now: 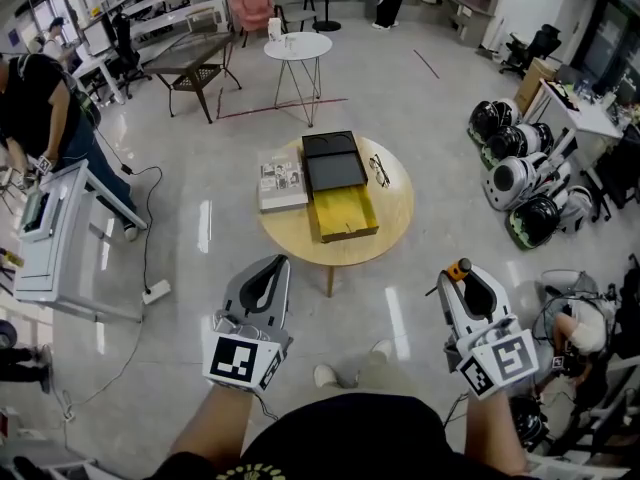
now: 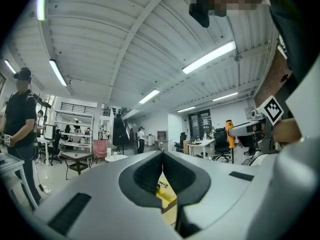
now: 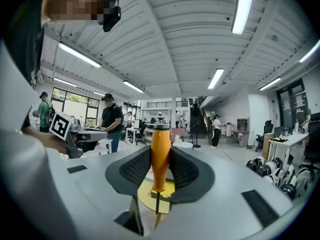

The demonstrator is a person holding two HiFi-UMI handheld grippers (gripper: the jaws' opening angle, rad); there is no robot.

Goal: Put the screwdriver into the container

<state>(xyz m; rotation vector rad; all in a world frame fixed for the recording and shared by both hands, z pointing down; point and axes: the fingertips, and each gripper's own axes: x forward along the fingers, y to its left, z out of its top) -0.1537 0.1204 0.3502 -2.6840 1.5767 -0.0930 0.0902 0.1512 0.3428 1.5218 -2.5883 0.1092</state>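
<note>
My right gripper (image 1: 463, 272) (image 3: 160, 156) is shut on a screwdriver with an orange handle (image 3: 160, 156), whose dark shaft points down between the jaws. The handle's top (image 1: 459, 266) shows at the gripper's tip in the head view. The container is a yellow open box (image 1: 342, 213) with a black lid (image 1: 333, 161) raised behind it, on a round wooden table (image 1: 390, 236) ahead of me. My left gripper (image 1: 269, 268) (image 2: 162, 160) is shut with nothing in it. Both grippers are held short of the table, over the floor.
A booklet (image 1: 282, 184) and a pair of glasses (image 1: 379, 171) lie on the round table. A white desk (image 1: 50, 238) with a cable and power strip (image 1: 156, 291) stands at left, and white robot parts (image 1: 520, 183) at right. A person (image 1: 40, 108) stands far left.
</note>
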